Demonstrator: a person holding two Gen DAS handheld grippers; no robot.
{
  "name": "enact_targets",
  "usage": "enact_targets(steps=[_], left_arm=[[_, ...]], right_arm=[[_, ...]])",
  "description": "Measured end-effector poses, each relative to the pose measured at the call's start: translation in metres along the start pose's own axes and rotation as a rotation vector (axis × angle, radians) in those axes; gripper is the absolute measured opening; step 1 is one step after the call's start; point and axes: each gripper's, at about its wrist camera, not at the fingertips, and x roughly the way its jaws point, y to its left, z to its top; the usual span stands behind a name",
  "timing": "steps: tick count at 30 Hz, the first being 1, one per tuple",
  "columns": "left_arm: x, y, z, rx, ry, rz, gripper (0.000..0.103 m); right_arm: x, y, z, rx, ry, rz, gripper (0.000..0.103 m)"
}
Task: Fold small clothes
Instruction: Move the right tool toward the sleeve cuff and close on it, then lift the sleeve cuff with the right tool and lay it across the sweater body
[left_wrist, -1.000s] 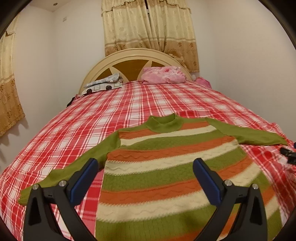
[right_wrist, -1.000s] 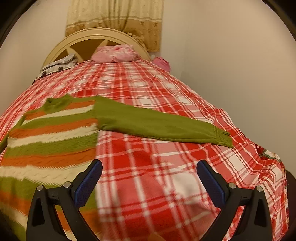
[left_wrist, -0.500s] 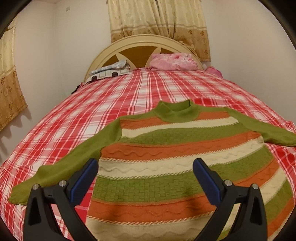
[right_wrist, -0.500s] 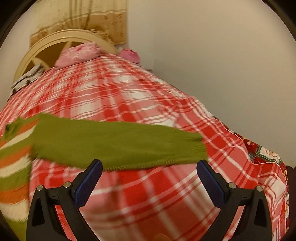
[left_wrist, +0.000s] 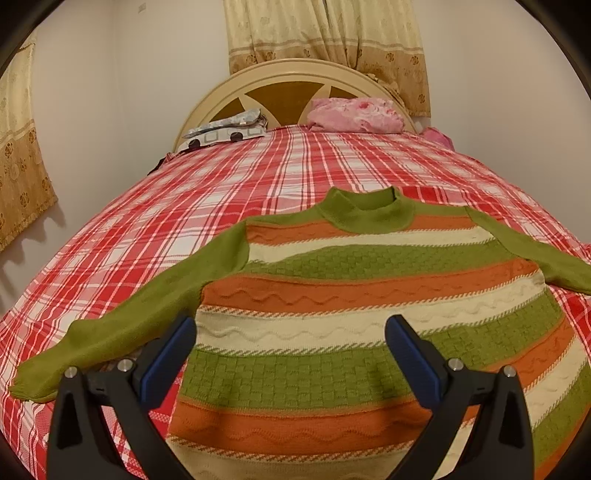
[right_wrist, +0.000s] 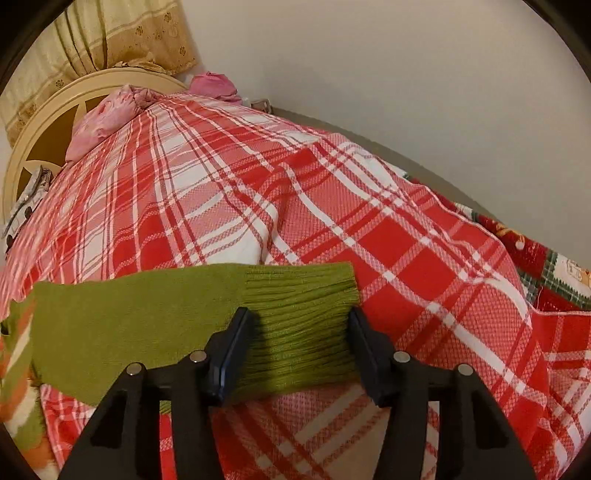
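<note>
Textured knit sweater (left_wrist: 351, 295), woven plaid bedspread (left_wrist: 221, 206), seemingly glossy painted headboard (left_wrist: 284, 74).

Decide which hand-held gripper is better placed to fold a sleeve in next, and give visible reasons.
Right. The right hand-held gripper is closing astride the sleeve cuff; the left hand-held gripper hangs open above the sweater, gripping nothing.

Striped sweater (left_wrist: 332, 314) flat on plaid bed (left_wrist: 221, 206), left gripper (left_wrist: 291, 332) open above it
</note>
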Motion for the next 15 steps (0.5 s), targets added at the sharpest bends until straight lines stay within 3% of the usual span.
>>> enact_targets(steps=[2,5,15], left_arm=[[-0.003,0.003,0.000,-0.007,-0.005,-0.006,0.103],[-0.010,0.010,0.000,-0.022,-0.012,-0.015,0.103],[-0.028,0.038,0.001,-0.044,-0.036,-0.002,0.103]], right_arm=[[-0.002,0.000,0.002,-0.005,-0.005,0.030,0.014],[-0.007,0.002,0.005,-0.007,-0.006,0.052,0.008],[-0.062,0.062,0.029,-0.071,-0.111,0.142,0.007]])
